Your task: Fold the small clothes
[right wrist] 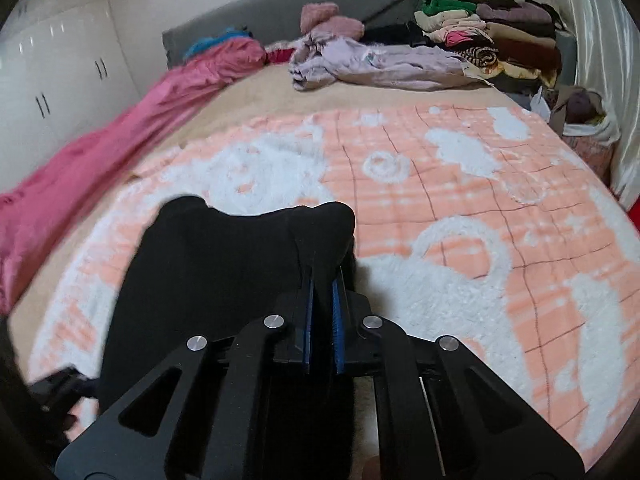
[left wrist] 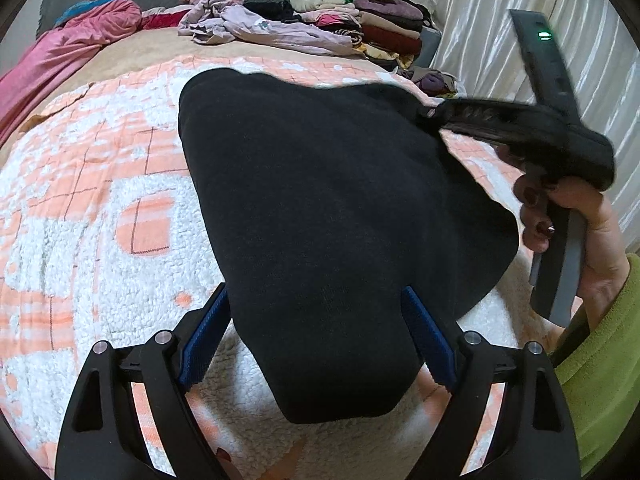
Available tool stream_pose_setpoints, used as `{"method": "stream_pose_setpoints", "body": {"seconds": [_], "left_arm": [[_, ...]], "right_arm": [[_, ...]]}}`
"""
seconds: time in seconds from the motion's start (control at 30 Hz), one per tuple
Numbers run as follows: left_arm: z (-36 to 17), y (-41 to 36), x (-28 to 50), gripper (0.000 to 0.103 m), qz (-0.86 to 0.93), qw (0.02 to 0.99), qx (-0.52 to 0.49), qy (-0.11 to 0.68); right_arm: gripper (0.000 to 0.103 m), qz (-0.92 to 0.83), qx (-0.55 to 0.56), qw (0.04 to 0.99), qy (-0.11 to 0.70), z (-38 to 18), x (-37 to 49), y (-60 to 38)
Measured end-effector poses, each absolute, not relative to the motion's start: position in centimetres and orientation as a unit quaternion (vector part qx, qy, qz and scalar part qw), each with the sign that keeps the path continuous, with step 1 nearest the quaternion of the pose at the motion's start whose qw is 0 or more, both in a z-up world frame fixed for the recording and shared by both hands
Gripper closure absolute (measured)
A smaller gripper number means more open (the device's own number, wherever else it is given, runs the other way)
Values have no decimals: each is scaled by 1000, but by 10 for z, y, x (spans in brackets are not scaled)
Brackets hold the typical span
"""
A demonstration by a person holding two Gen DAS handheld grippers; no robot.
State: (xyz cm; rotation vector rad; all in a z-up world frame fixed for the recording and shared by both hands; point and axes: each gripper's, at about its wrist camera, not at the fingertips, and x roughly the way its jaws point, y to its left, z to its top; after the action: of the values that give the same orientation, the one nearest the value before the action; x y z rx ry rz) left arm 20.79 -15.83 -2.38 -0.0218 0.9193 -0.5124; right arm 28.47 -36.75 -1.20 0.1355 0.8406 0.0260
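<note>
On the blanket [right wrist: 460,208], the right gripper [right wrist: 322,280] pinches the black garment's [left wrist: 328,216] far-right edge while the left gripper [left wrist: 316,340] straddles its near end, jaws wide.

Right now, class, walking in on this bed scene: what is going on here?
A person holds a two-finger gripper in each hand and is folding a black garment spread on the peach-and-white blanket. The right gripper is shut on an edge of the garment. The left gripper is open, its blue pads on either side of the cloth without pinching it. A stack of folded clothes and a crumpled lilac garment lie at the far end of the bed.
</note>
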Motion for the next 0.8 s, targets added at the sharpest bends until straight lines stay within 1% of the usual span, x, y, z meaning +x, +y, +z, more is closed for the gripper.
{"method": "stream_pose_setpoints", "body": {"seconds": [0.13, 0.2, 0.23, 0.3, 0.37, 0.4, 0.47, 0.53, 0.7, 0.73, 0.8], "left_arm": [[-26, -162, 208, 19, -248, 862, -11, 442], [-27, -162, 209, 19, -249, 861, -12, 443], [-27, -162, 208, 19, -249, 861, -11, 443], [-27, -162, 210, 19, -249, 861, -13, 444], [-27, -161, 211, 19, -249, 860, -15, 446], [-27, -161, 211, 19, -249, 859, -17, 447], [-27, -160, 213, 19, -250, 858, -20, 449], [-27, -158, 214, 19, -250, 857, -21, 449], [-26, -156, 215, 19, -250, 857, -21, 450], [-26, -156, 215, 19, -250, 857, -21, 450], [-25, -155, 215, 18, -250, 857, -22, 450]], "right_arm": [[96, 1, 80, 899, 430, -35, 290, -376], [87, -10, 81, 900, 429, -34, 289, -379], [84, -11, 81, 900, 428, -34, 289, -380], [84, -8, 86, 901, 424, -33, 287, -381], [77, -10, 92, 903, 419, -29, 283, -382], [76, -8, 95, 905, 415, -26, 282, -382], [67, -8, 96, 907, 410, -22, 278, -382], [63, -10, 96, 909, 405, -18, 275, -383], [42, -6, 117, 912, 393, -9, 265, -389], [36, -5, 119, 914, 389, -7, 263, -389], [31, -1, 122, 918, 377, 0, 258, -389]]}}
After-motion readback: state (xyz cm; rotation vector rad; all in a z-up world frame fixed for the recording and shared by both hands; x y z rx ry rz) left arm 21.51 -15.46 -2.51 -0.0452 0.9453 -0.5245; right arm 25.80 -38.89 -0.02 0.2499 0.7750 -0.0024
